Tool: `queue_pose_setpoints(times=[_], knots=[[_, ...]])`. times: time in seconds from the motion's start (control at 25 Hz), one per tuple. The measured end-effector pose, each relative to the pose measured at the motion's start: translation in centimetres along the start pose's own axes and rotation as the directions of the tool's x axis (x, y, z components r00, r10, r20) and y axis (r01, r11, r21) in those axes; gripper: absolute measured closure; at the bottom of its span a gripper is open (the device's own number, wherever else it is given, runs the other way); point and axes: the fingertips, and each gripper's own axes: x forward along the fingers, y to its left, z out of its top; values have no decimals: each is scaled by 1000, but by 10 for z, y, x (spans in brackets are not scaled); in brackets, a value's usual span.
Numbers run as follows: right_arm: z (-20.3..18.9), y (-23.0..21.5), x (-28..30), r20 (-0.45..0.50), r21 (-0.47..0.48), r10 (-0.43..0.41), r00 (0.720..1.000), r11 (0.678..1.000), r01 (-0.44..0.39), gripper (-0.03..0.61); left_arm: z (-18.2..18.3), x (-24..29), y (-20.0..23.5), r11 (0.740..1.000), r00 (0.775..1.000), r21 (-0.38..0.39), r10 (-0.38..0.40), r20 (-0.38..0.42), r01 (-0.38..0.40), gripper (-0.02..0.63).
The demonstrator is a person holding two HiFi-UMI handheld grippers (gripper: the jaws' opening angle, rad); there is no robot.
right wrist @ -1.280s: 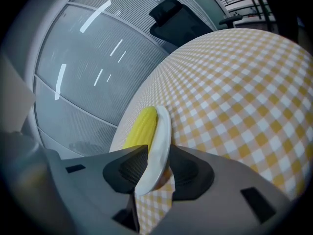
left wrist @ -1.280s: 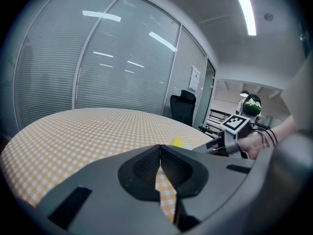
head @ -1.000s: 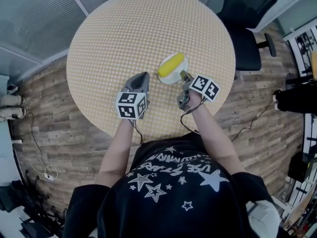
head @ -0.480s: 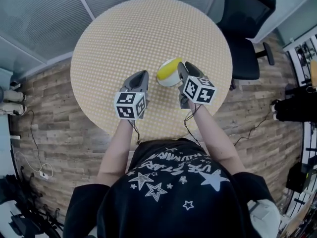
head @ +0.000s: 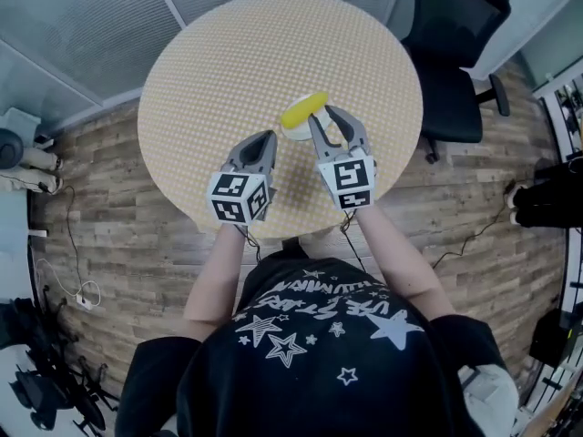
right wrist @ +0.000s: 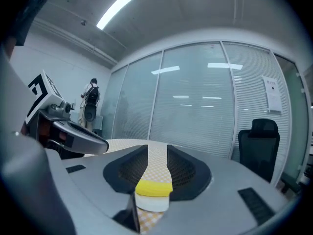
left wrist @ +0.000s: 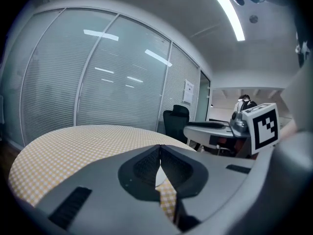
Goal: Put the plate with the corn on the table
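Observation:
A yellow corn cob (head: 303, 109) lies on a small white plate (head: 297, 129) that rests on the round checkered table (head: 237, 53), near its front right. My right gripper (head: 332, 119) is open, its left finger close beside the plate's right rim. In the right gripper view the corn (right wrist: 153, 187) and the plate (right wrist: 152, 203) show in the gap between the spread jaws of the right gripper (right wrist: 157, 150), apart from the pads. My left gripper (head: 264, 140) hovers to the plate's left, shut on nothing, and its tips meet in the left gripper view (left wrist: 159, 147).
A black office chair (head: 455, 53) stands just behind the table's right side and also shows as the chair (left wrist: 176, 119) in the left gripper view. Glass partition walls run behind the table. Cables lie on the wooden floor (head: 100, 235). A person (left wrist: 243, 102) stands far off.
My right gripper has swung from the plate's near right edge to point along its right side, and its jaws now stand open. The left gripper has hardly moved.

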Motion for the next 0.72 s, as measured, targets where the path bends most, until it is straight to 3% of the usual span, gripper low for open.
queue_pose_setpoints(times=[0.28, 0.72], knots=[[2, 19, -52, 46, 6, 67, 997, 998, -67, 456, -19, -30, -52, 1000, 1000, 30, 3, -27, -3, 606], [-19, 46, -120, 35, 59, 139, 990, 988, -141, 479, -36, -80, -104, 996, 996, 19, 93, -12, -93, 606]])
